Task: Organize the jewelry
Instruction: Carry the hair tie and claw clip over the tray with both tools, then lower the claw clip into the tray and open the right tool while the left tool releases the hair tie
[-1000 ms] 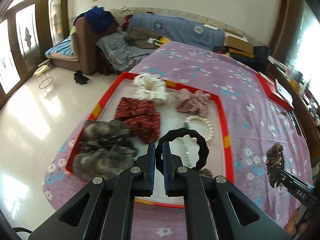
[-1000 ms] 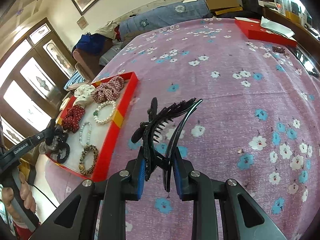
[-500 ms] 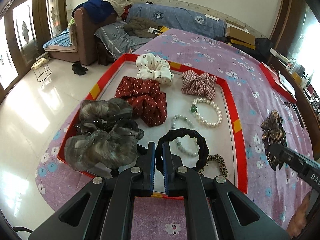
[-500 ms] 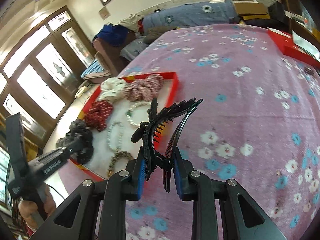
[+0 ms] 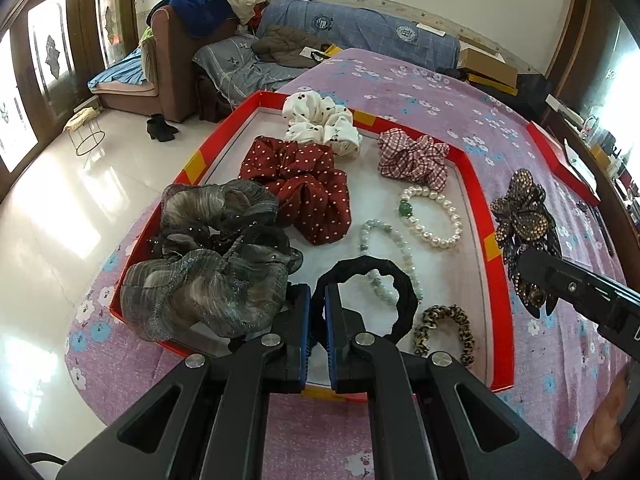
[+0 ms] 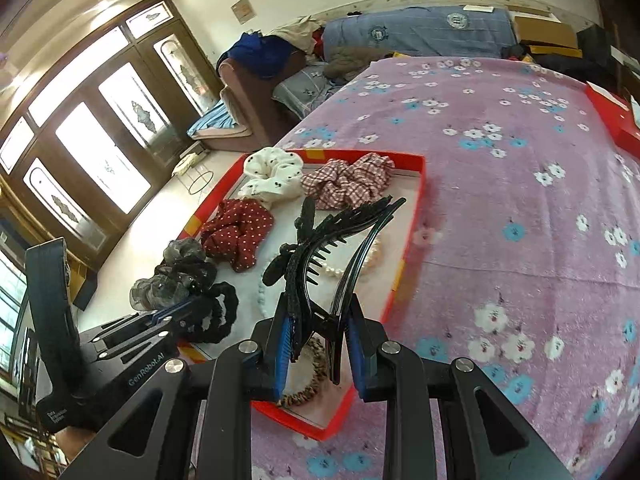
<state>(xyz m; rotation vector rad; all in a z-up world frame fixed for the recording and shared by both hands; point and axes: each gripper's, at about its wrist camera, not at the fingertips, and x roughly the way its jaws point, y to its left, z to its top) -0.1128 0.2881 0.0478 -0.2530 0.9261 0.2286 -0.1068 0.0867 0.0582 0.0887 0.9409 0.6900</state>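
Observation:
A red-rimmed tray [image 5: 502, 292] with a white floor lies on the purple flowered cloth. It holds grey [image 5: 208, 264], dark red dotted [image 5: 304, 184], white [image 5: 320, 122] and checked [image 5: 412, 158] scrunchies, a pearl bracelet [image 5: 434, 216], a pale bead bracelet [image 5: 384, 256] and a leopard hair tie [image 5: 444, 332]. My left gripper [image 5: 318, 312] is shut on a black scrunchie [image 5: 400, 292] over the tray's near edge. My right gripper [image 6: 316, 332] is shut on a black claw hair clip [image 6: 332, 248], held over the tray's right part; the clip's jewelled side [image 5: 524, 216] shows in the left wrist view.
A second red tray [image 6: 608, 112] lies at the far right of the table. A brown armchair [image 5: 176, 56] and a sofa with bedding [image 5: 360, 36] stand behind the table. A tiled floor lies to the left.
Both grippers moved toward the tray with their items. The black scrunchie is now lower over the tray's near edge; the hair clip moved left from over the cloth to over the tray.

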